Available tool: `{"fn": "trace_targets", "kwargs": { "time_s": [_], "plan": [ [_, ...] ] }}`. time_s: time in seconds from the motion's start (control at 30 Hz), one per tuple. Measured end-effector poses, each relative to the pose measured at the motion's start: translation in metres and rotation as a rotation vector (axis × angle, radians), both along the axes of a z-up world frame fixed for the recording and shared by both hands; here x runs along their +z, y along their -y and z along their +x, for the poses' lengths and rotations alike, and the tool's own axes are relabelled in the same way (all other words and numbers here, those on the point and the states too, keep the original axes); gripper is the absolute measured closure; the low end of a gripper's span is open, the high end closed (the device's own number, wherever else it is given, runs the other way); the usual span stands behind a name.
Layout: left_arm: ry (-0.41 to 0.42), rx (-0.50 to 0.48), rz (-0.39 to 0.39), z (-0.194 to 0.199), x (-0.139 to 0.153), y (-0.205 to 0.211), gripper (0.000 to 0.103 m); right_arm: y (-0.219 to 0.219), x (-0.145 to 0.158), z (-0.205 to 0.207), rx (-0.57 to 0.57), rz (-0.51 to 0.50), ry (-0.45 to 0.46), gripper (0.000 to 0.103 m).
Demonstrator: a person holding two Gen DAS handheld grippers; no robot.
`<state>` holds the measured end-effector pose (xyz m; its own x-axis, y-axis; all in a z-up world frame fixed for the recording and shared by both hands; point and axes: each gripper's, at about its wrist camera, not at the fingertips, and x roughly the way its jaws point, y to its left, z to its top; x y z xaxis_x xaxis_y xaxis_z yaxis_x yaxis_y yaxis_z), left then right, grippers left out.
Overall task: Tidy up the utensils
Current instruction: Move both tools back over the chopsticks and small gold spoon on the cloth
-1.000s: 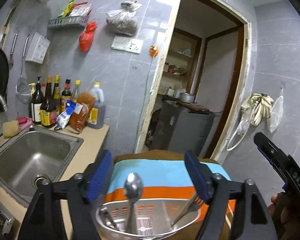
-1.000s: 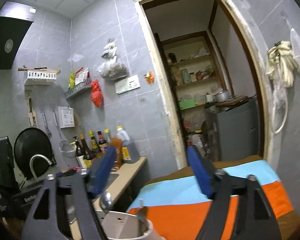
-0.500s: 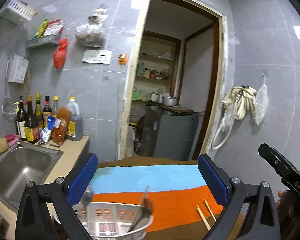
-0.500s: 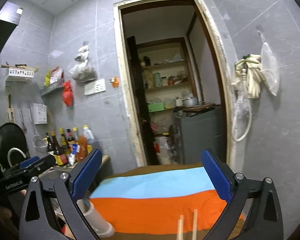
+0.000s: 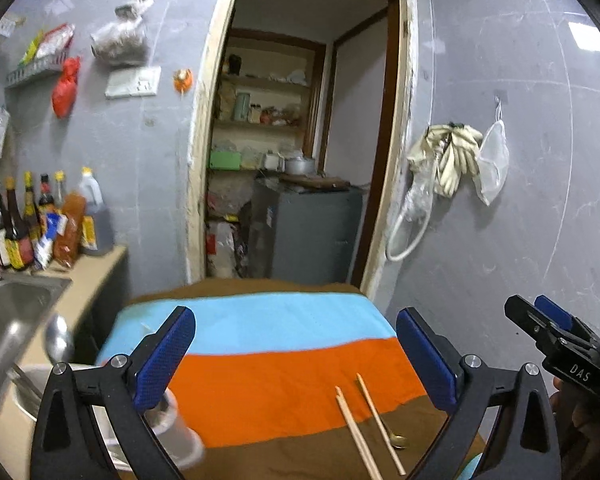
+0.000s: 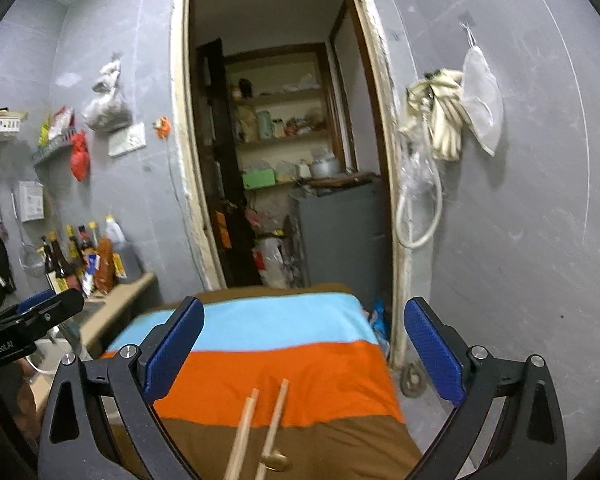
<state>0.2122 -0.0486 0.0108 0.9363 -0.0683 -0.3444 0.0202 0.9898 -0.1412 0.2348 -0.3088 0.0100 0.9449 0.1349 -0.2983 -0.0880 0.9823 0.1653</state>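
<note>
Two wooden chopsticks (image 5: 366, 424) lie side by side on the striped cloth, with a small gold spoon (image 5: 398, 441) beside them; they also show in the right wrist view (image 6: 260, 428), gold spoon (image 6: 275, 462) there too. My left gripper (image 5: 296, 356) is open and empty, above the cloth. The white utensil holder (image 5: 172, 432) stands at the cloth's left edge, with a metal spoon (image 5: 58, 344) sticking up from it. My right gripper (image 6: 300, 356) is open and empty, above the chopsticks.
The table has a blue, orange and brown cloth (image 5: 268, 368). A steel sink (image 5: 8, 320) and a counter with sauce bottles (image 5: 24, 220) are at left. A doorway (image 5: 296, 152) is behind the table. A grey wall (image 5: 520, 200) with hanging cloths is at right.
Both grippers have swung right, away from the sink and the holder. The holder has slid to the left edge of the left view and the chopsticks have come into view below both grippers.
</note>
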Motion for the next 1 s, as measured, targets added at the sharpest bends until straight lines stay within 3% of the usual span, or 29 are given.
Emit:
{"fn": "trace_targets", "kwargs": {
  "time_s": [0.3,0.6,0.73,1.0],
  "plan": [
    [-0.145,-0.021,-0.037,0.034,-0.058,0.029,0.002,0.033,-0.052,0.038,0.024,-0.011,-0.133,0.005],
    [-0.303,-0.04,-0.058,0.063,-0.108,0.034,0.002,0.027,-0.113,0.067,0.113,-0.025,-0.284,0.005],
    [-0.374,-0.052,-0.074,0.076,-0.127,0.033,0.014,0.019,-0.139,0.076,0.163,-0.036,-0.357,0.005],
    [-0.46,-0.055,-0.115,0.089,-0.154,0.029,0.018,-0.009,-0.173,0.086,0.278,-0.085,-0.443,0.008]
  ]
}}
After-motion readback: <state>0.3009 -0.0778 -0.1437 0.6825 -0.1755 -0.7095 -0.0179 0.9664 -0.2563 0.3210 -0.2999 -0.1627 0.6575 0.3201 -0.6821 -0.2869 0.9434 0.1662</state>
